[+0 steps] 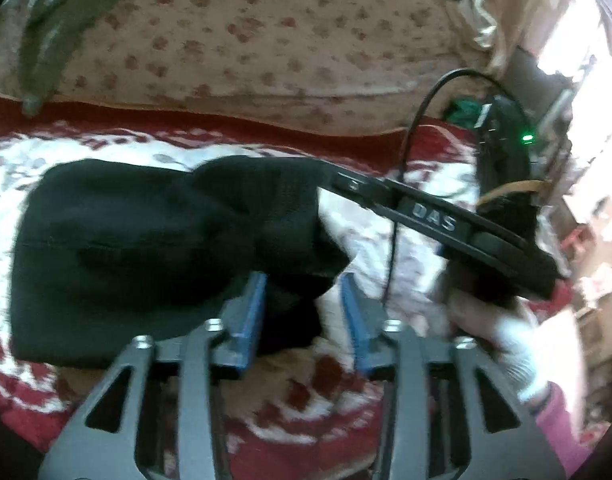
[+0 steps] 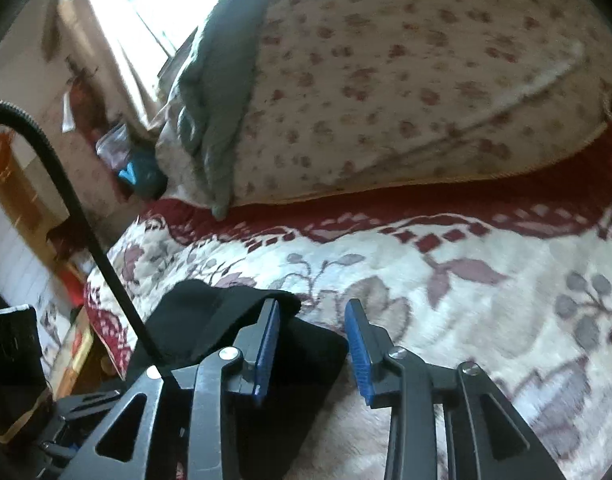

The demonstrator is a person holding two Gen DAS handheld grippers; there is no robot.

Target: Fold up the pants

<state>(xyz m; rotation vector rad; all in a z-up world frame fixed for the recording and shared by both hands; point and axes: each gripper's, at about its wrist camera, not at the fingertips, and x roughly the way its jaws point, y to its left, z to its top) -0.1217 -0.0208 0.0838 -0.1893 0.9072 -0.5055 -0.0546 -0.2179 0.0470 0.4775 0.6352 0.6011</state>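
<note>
The black pants [image 1: 146, 248] lie folded in a thick bundle on the red and white floral blanket [image 1: 386, 240]. My left gripper [image 1: 304, 320] is open, its blue pads on either side of the bundle's near right corner. The right gripper's body [image 1: 446, 220] reaches in from the right, its tip at the bundle's upper right edge. In the right wrist view the right gripper [image 2: 312, 344] is open just above the blanket, with a corner of the pants [image 2: 234, 320] under and left of its left finger.
A large cream pillow with brown flowers [image 1: 266, 40] lies behind the blanket, with a grey-green cloth [image 1: 46, 40] over its left end. The bed's left edge and room clutter [image 2: 46, 240] show in the right wrist view. A black cable [image 2: 86, 240] hangs there.
</note>
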